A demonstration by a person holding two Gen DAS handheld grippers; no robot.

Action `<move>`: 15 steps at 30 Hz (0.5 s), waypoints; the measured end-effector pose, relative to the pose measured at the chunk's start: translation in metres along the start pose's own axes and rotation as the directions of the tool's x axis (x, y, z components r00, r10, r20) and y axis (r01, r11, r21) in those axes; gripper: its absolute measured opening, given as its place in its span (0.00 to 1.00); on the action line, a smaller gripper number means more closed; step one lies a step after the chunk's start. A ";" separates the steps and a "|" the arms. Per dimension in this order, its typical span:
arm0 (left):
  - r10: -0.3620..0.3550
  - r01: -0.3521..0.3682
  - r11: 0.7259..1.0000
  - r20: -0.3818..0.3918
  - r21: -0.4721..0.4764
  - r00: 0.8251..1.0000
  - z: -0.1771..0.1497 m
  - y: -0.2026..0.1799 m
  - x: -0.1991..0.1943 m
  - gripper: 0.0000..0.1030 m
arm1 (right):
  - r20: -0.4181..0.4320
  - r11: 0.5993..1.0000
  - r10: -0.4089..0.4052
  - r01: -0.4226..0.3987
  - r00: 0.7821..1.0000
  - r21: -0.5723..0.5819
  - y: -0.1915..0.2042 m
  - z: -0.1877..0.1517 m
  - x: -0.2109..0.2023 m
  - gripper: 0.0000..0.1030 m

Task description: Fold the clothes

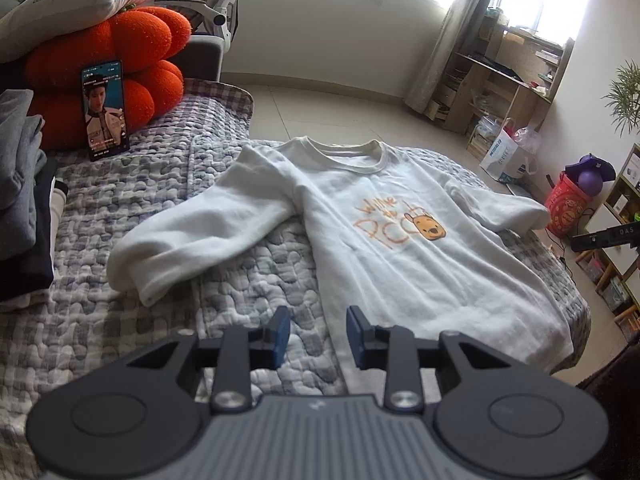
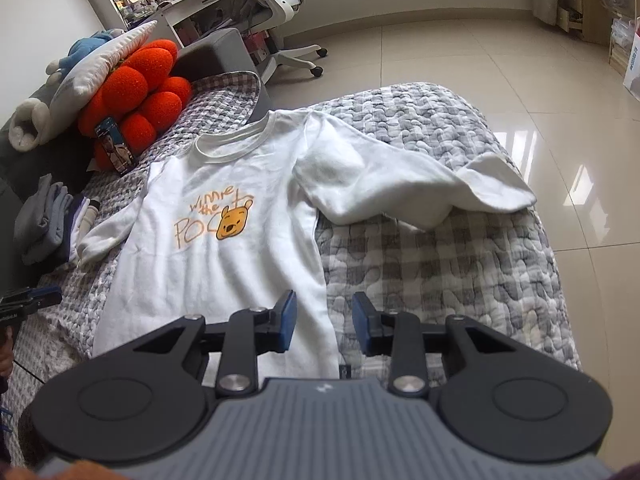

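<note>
Both released and empty, the left hand-held gripper (image 1: 318, 334) and right hand-held gripper (image 2: 324, 326) hover at the hem corners of a white sweatshirt (image 2: 224, 216) spread face-up on the bed (image 2: 460, 264). Folding looks barely begun; next likely means pinching a sleeve (image 2: 384, 184) and drawing it inward.

Soft, matt white cloth sweatshirt (image 1: 400, 248) with printed orange lettering. Puckered, quilted grey-checked bedspread (image 2: 440, 248). Fuzzy orange plush cushion (image 1: 120, 40). Glossy, reflective floor tiles (image 2: 540, 80). Matt black plastic claw (image 2: 324, 324), blue rubbery pads (image 2: 289, 320), shiny metal screws.
</note>
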State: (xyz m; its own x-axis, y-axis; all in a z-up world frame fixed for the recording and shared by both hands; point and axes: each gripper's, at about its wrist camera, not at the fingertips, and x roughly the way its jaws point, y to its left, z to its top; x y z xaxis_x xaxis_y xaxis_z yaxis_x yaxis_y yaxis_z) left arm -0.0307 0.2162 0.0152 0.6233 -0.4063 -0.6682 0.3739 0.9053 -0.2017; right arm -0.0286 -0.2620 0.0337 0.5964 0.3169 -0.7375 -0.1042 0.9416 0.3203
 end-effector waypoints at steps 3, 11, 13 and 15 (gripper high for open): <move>0.015 -0.015 1.000 -0.002 -0.007 1.000 0.015 0.007 0.010 0.31 | 0.010 1.000 -0.006 0.006 1.000 -0.003 0.001 0.016 0.007 0.34; 0.066 -0.066 0.997 -0.010 -0.031 0.998 0.052 0.030 0.048 0.36 | 0.022 1.000 -0.017 0.017 1.000 -0.002 -0.005 0.056 0.037 0.37; 0.076 -0.076 0.996 -0.012 -0.042 0.997 0.060 0.037 0.061 0.37 | 0.022 1.000 -0.021 0.021 1.000 -0.005 -0.007 0.066 0.047 0.38; 0.084 -0.084 0.995 -0.012 -0.048 0.996 0.069 0.043 0.074 0.38 | 0.016 1.000 -0.024 0.024 1.000 -0.013 -0.009 0.074 0.058 0.38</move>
State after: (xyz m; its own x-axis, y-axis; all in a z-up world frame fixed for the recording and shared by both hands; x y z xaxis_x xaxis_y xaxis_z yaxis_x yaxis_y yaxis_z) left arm 0.0786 0.2162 0.0060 0.6442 -0.3275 -0.6912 0.2866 0.9412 -0.1788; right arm 0.0662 -0.2605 0.0321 0.6118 0.2923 -0.7350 -0.0999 0.9503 0.2948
